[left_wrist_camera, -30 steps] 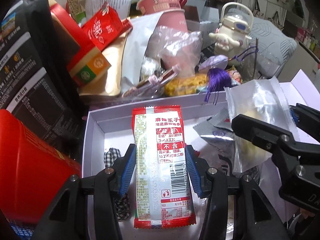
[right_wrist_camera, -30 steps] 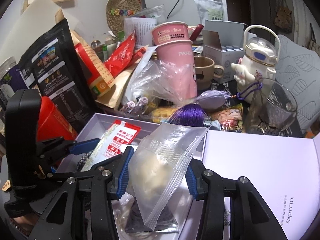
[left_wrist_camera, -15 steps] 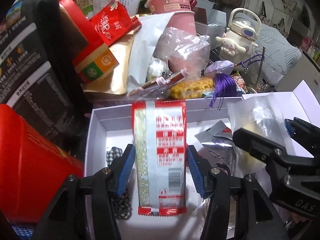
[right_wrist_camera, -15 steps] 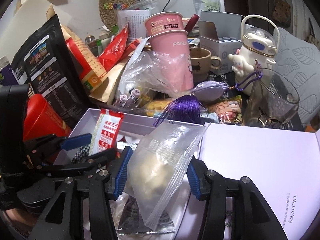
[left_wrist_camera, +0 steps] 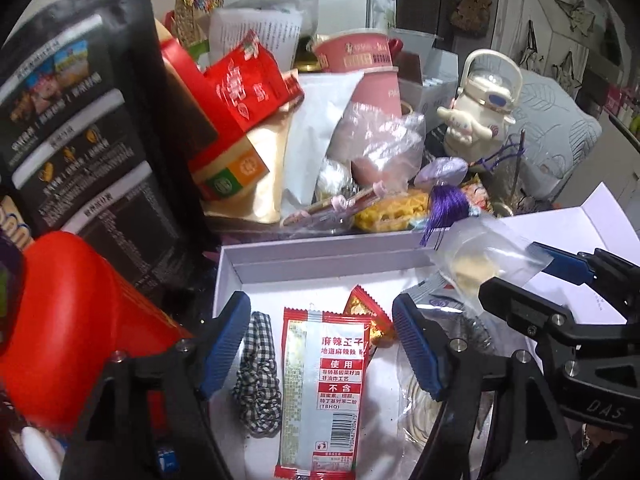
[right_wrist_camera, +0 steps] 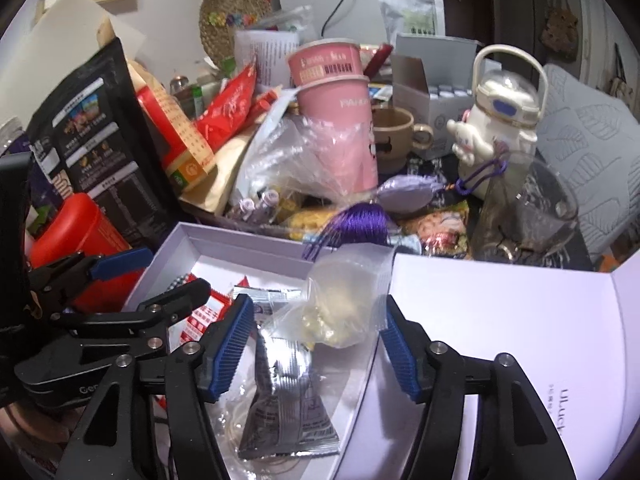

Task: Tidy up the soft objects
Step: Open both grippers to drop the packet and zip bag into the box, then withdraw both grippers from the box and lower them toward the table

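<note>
A white open box [left_wrist_camera: 320, 258] [right_wrist_camera: 240, 246] lies below both grippers. My left gripper [left_wrist_camera: 320, 344] is open; the red and white snack packet [left_wrist_camera: 322, 392] lies loose in the box between its jaws, next to a checked scrunchie [left_wrist_camera: 258, 380]. My right gripper [right_wrist_camera: 316, 348] is open; the clear zip bag with a pale lump [right_wrist_camera: 344, 300] [left_wrist_camera: 476, 260] sits loose between its jaws at the box's right side, above a silver sachet [right_wrist_camera: 286, 408].
The box lid [right_wrist_camera: 500, 340] lies flat on the right. Behind the box stand pink cups [right_wrist_camera: 340, 120], a cream character bottle [right_wrist_camera: 500, 120], a glass [right_wrist_camera: 528, 208] and a purple tassel [right_wrist_camera: 356, 224]. A red tub [left_wrist_camera: 72, 320] and black bag [left_wrist_camera: 80, 140] crowd the left.
Both grippers opened. The snack packet dropped from the left jaws into the box. The zip bag left the right jaws and slumped onto the box's contents.
</note>
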The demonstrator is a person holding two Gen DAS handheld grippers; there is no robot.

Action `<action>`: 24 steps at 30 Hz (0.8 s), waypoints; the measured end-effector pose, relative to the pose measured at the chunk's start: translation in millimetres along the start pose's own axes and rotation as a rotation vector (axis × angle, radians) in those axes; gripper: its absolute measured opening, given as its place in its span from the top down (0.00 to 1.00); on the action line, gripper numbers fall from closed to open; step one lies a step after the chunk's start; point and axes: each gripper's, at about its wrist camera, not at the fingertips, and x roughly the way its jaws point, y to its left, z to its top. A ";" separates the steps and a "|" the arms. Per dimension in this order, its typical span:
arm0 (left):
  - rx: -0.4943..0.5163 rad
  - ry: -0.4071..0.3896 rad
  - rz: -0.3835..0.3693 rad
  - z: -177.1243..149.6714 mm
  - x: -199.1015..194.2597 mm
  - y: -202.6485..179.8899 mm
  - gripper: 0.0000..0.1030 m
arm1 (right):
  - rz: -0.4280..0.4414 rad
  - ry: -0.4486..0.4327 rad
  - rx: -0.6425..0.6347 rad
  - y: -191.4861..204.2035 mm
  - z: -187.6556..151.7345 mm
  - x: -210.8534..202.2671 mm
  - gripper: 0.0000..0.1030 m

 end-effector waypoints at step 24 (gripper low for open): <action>0.035 -0.232 -0.003 9.4 -133.4 -17.8 0.29 | -0.071 -0.227 -0.045 27.7 -0.6 -129.5 0.35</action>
